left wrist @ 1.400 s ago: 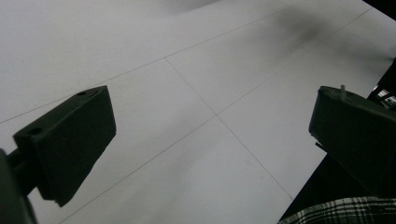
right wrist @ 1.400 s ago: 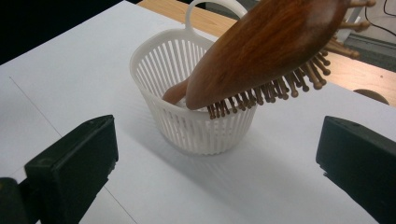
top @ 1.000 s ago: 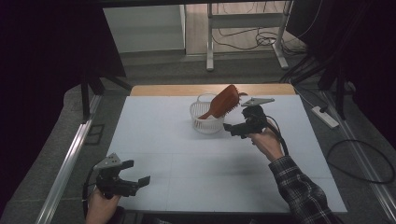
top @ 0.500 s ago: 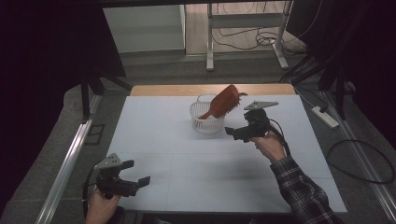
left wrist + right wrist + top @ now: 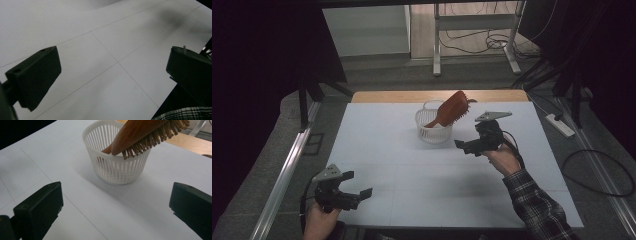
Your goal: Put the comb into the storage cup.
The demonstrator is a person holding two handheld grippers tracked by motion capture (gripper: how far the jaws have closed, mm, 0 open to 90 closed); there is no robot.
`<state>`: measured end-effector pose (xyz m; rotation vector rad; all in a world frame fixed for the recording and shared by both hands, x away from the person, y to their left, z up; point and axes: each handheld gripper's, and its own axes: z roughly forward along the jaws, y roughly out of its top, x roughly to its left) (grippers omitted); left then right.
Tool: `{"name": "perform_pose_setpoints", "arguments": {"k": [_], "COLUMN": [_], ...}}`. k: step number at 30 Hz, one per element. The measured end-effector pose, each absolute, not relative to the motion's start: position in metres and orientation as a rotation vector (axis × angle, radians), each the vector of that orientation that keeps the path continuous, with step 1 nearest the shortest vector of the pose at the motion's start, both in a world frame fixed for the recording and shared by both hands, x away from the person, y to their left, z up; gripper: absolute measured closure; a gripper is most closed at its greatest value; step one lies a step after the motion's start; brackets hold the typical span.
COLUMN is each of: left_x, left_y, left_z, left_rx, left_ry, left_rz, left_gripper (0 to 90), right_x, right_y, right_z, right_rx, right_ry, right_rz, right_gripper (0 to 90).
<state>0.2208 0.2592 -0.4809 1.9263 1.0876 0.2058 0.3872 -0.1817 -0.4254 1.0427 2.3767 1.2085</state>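
Note:
A brown wooden hairbrush (image 5: 451, 111) (image 5: 140, 132) leans handle-down in a small white slatted basket (image 5: 433, 128) (image 5: 117, 167) at the far middle of the white table (image 5: 412, 165). Its bristled head sticks out over the rim toward the right. My right gripper (image 5: 466, 147) (image 5: 115, 202) hovers a short way to the right of the basket, open, with nothing between its jaws. My left gripper (image 5: 360, 193) (image 5: 112, 72) is held near the table's front left corner, open and empty over the bare surface.
A wooden strip (image 5: 402, 96) runs along the table's far edge. A metal rail (image 5: 282, 175) lies on the floor to the left, and a power strip (image 5: 560, 125) with cables lies to the right. A stand's legs (image 5: 437, 45) are behind the table.
My right gripper has drawn back from the basket toward the near right, away from the hairbrush. The left gripper has stayed in place.

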Motion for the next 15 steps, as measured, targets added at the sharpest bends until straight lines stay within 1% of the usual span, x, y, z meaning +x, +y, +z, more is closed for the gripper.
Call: {"name": "perform_pose_setpoints", "arguments": {"k": [15], "left_x": [0.2212], "left_y": [0.2592], "left_z": [-0.4814], "left_rx": [1.930], "left_ry": [1.086], "left_rz": [0.201], "left_gripper": [0.0], "right_x": [0.3761], "right_y": [-0.1860], "right_z": [-0.4327], "right_rx": [1.017], "right_ry": [2.417], "right_rz": [1.169], "right_gripper": [0.0]}}
